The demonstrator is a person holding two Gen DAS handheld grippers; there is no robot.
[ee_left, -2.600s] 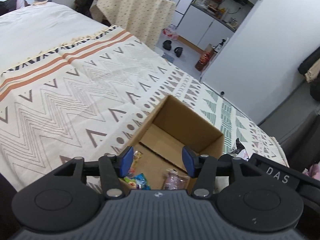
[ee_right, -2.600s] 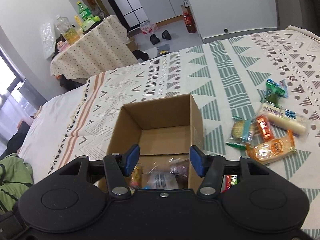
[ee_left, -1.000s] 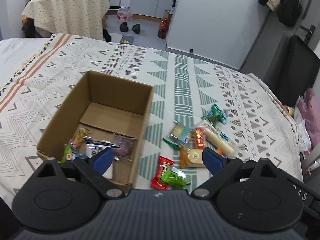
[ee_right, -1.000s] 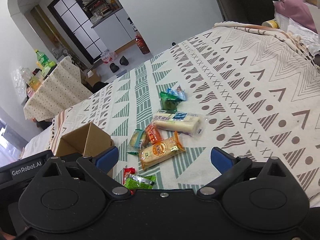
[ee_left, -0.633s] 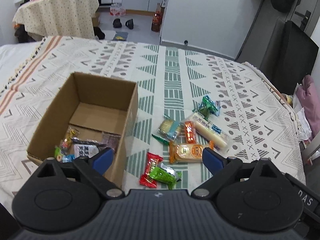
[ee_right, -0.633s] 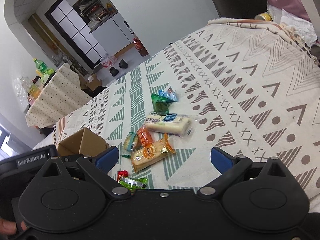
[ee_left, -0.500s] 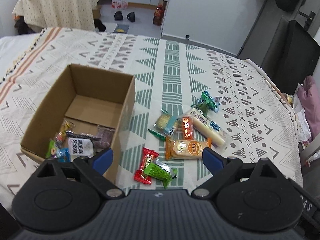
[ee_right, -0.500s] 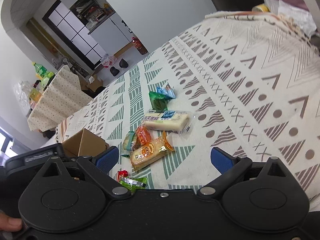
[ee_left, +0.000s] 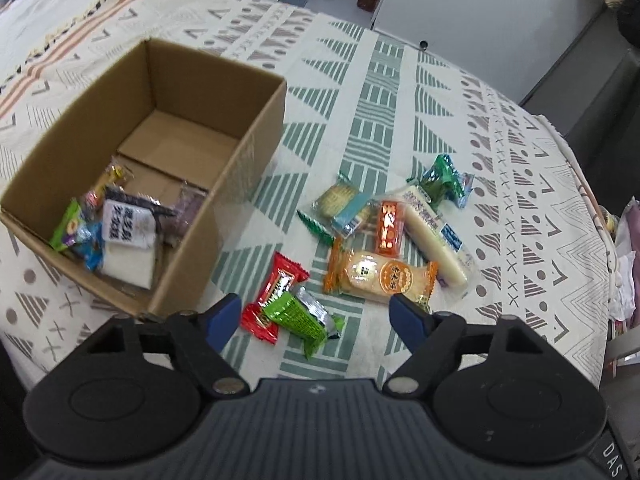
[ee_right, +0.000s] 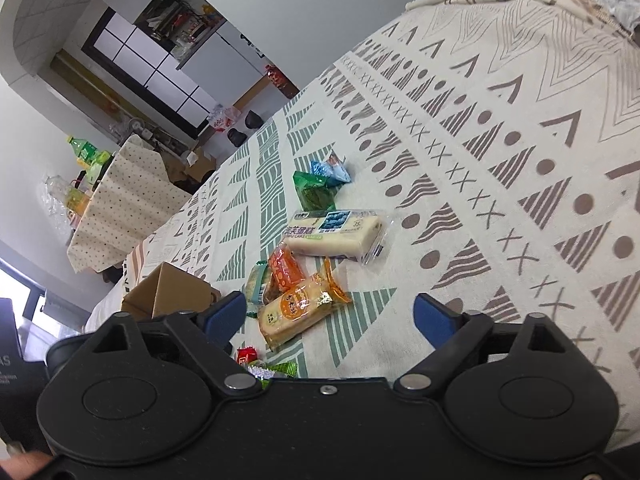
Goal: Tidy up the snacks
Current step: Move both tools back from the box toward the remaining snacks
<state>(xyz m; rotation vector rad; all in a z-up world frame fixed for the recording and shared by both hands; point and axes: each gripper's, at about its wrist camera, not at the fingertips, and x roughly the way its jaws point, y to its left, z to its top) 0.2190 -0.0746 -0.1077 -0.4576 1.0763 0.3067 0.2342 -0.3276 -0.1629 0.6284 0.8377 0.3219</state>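
Below, held the left gripper [ee_left: 314,312] over the patterned bedspread [ee_left: 380,92], pointed steeply down, jaws wide apart though just drawn somewhat closer, pads pressing on nothing. Framed, between those blue fingertips [ee_left: 224,314], a green packet [ee_left: 296,316] lying across a red packet [ee_left: 280,280], both flat on the cloth just beside the near corner of the cardboard box [ee_left: 256,132]. Found the box open-topped on the left, with several snacks gathered at its near end, among them a white packet [ee_left: 128,226] and a few small bright wrappers; left the far half of its floor bare. Found the loose snacks in a cluster right of the box: an orange cracker pack [ee_left: 376,274] nearest, a long white cake [ee_left: 432,236] touching it on the far right, a small orange packet [ee_left: 390,226] between cake and biscuit pack [ee_left: 340,204], and a green-and-blue packet [ee_left: 444,178] at the far end of the cake. Kept the right gripper [ee_right: 330,310] lower and flatter over the same cloth, likewise agape, likewise just narrowed a little, and gripping nothing. Showed, from that side, the orange cracker pack just ahead toward the left finger, the cake beyond it, and the box off to the left. Caught part of a hand [ee_right: 24,462] at the lower left edge.
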